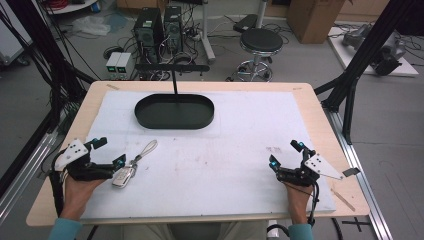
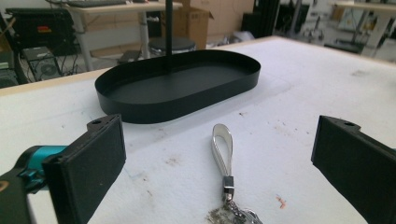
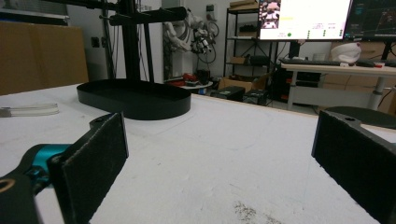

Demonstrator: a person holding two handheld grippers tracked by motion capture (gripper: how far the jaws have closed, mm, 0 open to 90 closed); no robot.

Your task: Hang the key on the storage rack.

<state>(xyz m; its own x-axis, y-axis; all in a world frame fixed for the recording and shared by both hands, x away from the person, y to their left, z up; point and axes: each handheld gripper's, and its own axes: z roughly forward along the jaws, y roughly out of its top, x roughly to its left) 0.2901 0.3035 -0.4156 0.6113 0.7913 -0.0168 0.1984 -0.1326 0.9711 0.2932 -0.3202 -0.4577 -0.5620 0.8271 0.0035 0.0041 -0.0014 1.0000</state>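
A black oval tray (image 1: 174,124) stands at the far middle of the white mat, with a thin post (image 1: 174,81) rising from it to a crossbar. A key fob (image 1: 123,176) with a white strap loop (image 1: 148,148) lies near the left front. My left gripper (image 1: 111,151) is open, just left of the fob. In the left gripper view the strap (image 2: 222,142) and key ring (image 2: 233,213) lie on the mat between the wide-apart jaws, with the tray (image 2: 154,111) beyond. My right gripper (image 1: 286,154) is open over bare mat at the right front, nothing between its jaws.
The right gripper view has the tray (image 3: 135,103) ahead to the left and the strap (image 3: 29,110) at the far left. Behind the table stand a stool (image 1: 260,42) and computer towers (image 1: 159,29). Black frame struts (image 1: 350,82) rise at the right edge.
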